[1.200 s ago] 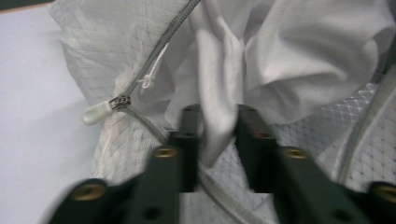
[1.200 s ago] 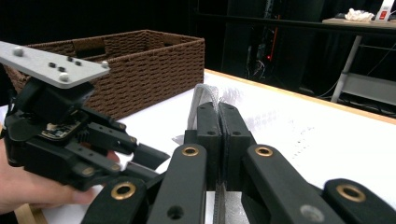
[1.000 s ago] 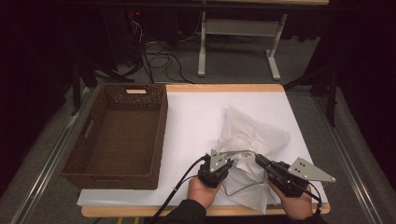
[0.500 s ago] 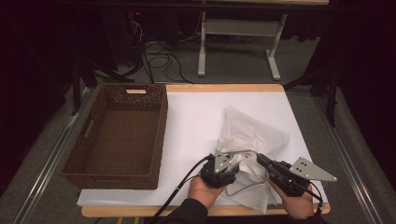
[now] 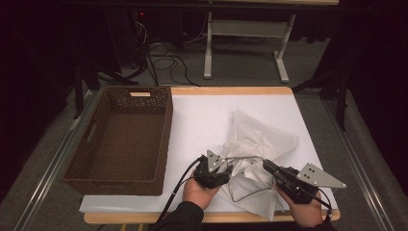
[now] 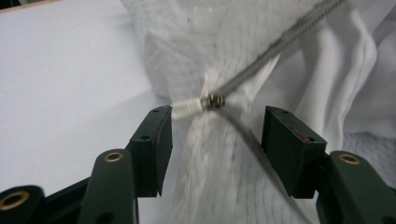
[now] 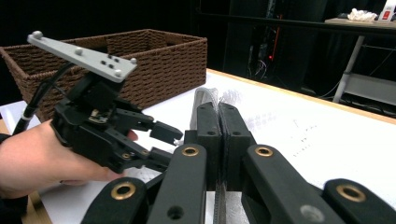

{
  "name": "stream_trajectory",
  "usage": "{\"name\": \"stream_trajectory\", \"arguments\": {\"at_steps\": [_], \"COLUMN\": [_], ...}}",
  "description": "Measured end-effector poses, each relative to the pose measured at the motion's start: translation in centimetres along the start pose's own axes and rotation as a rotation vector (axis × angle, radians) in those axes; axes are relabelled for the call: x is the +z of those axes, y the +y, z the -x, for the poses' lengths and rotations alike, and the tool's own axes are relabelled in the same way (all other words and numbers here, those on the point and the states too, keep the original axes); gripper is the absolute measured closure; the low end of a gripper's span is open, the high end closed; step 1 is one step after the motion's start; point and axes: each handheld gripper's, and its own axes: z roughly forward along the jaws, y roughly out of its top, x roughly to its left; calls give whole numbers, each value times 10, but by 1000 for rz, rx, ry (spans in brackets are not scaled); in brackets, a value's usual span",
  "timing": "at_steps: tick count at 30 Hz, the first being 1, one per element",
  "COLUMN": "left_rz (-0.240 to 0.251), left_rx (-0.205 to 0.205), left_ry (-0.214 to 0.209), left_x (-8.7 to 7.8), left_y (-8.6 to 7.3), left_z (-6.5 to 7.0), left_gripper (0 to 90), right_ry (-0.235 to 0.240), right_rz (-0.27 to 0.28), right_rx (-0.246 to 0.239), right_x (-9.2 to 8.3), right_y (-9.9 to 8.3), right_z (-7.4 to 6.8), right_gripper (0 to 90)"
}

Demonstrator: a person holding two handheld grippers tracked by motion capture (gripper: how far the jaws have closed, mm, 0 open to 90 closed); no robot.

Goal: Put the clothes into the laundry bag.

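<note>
Near the table's front edge, my left gripper (image 5: 222, 172) and right gripper (image 5: 272, 171) flank a white mesh laundry bag (image 5: 255, 144), which lies crumpled on the white table cover (image 5: 202, 115), right of the wicker basket (image 5: 120, 139). My left jaws have just been opening and stand half apart, the bag's grey drawcord (image 6: 261, 60) and its white tip (image 6: 187, 108) loose between them. My right jaws are clamped shut on the cord. From the right gripper view, my left hand (image 7: 32, 158) and the basket's side appear.
</note>
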Motion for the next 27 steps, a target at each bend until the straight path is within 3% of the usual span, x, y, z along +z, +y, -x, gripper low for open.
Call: {"name": "stream_trajectory", "arguments": {"at_steps": [2,4,6,8,11,13,16,20,23,25,27], "left_rz": [9,36,61,77,62,46,32,49,59,60,80], "left_rx": [21,28,32,45,56,63,34,27,40,36,28], "left_ry": [12,-3,4,-16,-56,-54,-55,-42,-51,-40,1], "left_x": [2,0,-7,-17,-24,-20,-12,-9,-16,-22,-24], "left_y": [5,8,9,6,0,-2,-2,3,1,-2,-3], "left_z": [3,3,4,8,10,10,7,8,12,12,10], "left_gripper": [442,538,569,606,768,820,890,896,896,806,696], "right_ry": [-2,-3,-4,-3,-6,-10,-5,-9,-9,-9,-7], "right_rz": [3,1,0,2,2,-1,-4,-7,-3,0,2], "right_rx": [2,3,-4,0,3,-1,-9,-5,-5,-4,-2], "right_x": [0,0,-1,-1,-2,-1,-1,1,0,-2,-2], "right_y": [0,1,0,0,0,0,0,-1,-1,-1,-1], "right_z": [-1,-2,-1,1,2,0,-1,0,2,3,3], "right_gripper": [899,899,899,899,899,898,898,898,898,899,898]}}
